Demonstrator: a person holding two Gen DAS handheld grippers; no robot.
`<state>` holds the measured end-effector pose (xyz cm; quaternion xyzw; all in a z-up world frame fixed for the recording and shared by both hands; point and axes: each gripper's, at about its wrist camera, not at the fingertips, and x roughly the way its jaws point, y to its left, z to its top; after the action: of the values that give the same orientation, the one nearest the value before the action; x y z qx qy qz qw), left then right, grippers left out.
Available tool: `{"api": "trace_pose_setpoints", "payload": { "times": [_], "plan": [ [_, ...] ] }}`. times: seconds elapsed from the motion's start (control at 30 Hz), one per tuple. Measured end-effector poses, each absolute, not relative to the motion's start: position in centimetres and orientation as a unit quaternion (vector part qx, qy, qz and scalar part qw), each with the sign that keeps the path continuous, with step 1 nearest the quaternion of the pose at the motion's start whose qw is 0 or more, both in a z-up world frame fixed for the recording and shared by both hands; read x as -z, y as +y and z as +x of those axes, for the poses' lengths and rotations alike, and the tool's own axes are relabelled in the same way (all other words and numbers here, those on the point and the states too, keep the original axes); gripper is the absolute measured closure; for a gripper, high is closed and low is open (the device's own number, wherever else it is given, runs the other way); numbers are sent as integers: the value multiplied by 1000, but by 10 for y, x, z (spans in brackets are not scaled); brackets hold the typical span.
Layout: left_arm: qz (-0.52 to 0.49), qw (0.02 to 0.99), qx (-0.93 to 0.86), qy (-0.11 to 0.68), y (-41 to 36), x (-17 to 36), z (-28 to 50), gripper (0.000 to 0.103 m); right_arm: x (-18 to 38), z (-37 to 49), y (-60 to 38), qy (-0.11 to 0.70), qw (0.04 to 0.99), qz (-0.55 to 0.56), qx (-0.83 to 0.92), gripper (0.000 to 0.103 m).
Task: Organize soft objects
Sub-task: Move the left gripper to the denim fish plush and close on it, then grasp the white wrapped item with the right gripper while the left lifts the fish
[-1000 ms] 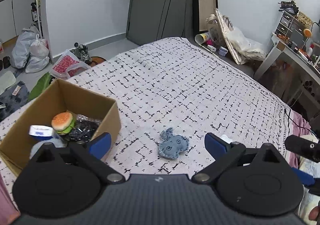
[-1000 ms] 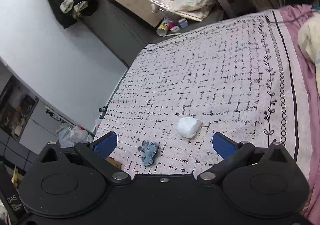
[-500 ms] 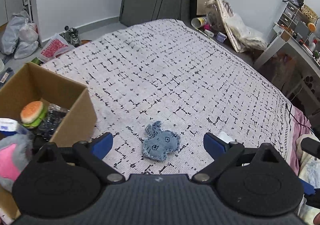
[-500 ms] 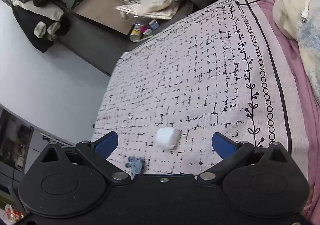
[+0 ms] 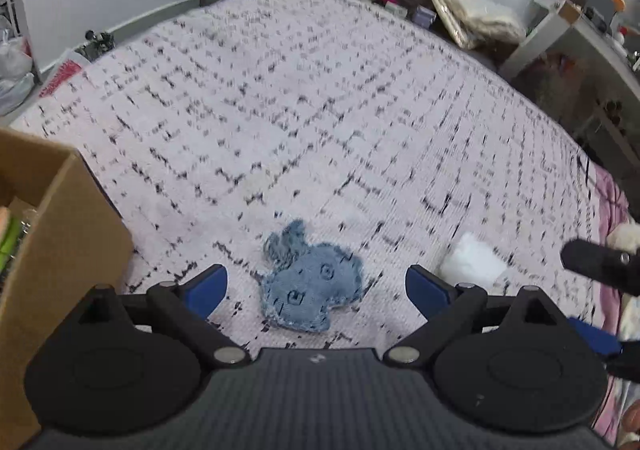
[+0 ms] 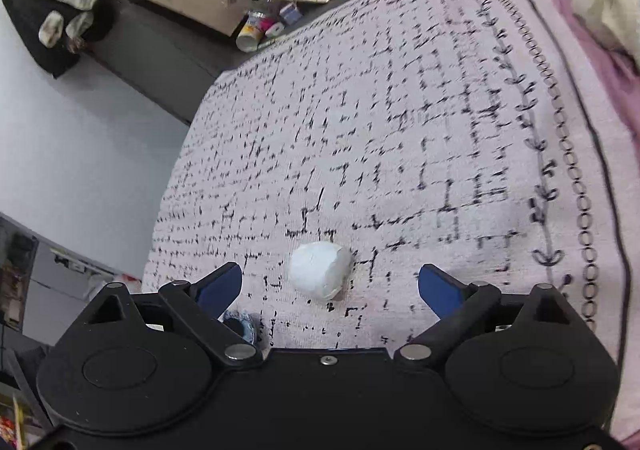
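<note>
**A:** While both grippers hang over the bedspread (image 5: 304, 98), what worries you most?

**B:** The right gripper (image 6: 330, 282). Its jaws are closing from nearly full spread, with the white soft ball (image 6: 320, 269) between them but no pad touching it. The ball sits toward the 11 o'clock side of the gap, so the left pad would likely meet it first and nudge it sideways, or it could squash and slip out.

**A:** And the left gripper (image 5: 316, 284)?

**B:** Spread wide, holding nothing. The denim patch (image 5: 310, 292) lies flat on the bedspread between its fingers, a touch toward 12 o'clock. Being so thin, I'd expect the pads to pinch the bedspread with it, or skate over the top.

**A:** Which way does the patch point?

**B:** In the left wrist view its long axis runs roughly from 5 o'clock to 11 o'clock, the two frayed ears pointing to 11. A close across the gap would catch it at a slant.

**A:** The ball?

**B:** Nearly round; slightly wider from 9 to 3, no clear heading.

**A:** Where does everything go?

**B:** Presumably the cardboard box (image 5: 60, 234), at 9 o'clock of the patch. A careless swing could clip its near wall.
</note>
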<state>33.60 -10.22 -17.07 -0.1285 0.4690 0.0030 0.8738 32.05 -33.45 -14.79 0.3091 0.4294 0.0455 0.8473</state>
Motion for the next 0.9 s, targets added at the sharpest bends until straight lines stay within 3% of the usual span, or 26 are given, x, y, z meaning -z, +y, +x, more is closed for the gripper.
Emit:
{"api": "trace_pose_setpoints", "payload": {
  "times": [0.4, 0.67, 0.9],
  "plan": [
    [-112, 886, -2, 450, -103, 197, 330, 15, 165, 328, -304, 416, 874, 248, -38, 9],
    [-110, 899, -19, 423, -102, 196, 331, 53, 174, 339, -289, 405, 888, 216, -34, 9],
    [-143, 902, -10, 407, -96, 191, 329, 64, 177, 341, -277, 397, 899, 180, -34, 14]
  ]
}}
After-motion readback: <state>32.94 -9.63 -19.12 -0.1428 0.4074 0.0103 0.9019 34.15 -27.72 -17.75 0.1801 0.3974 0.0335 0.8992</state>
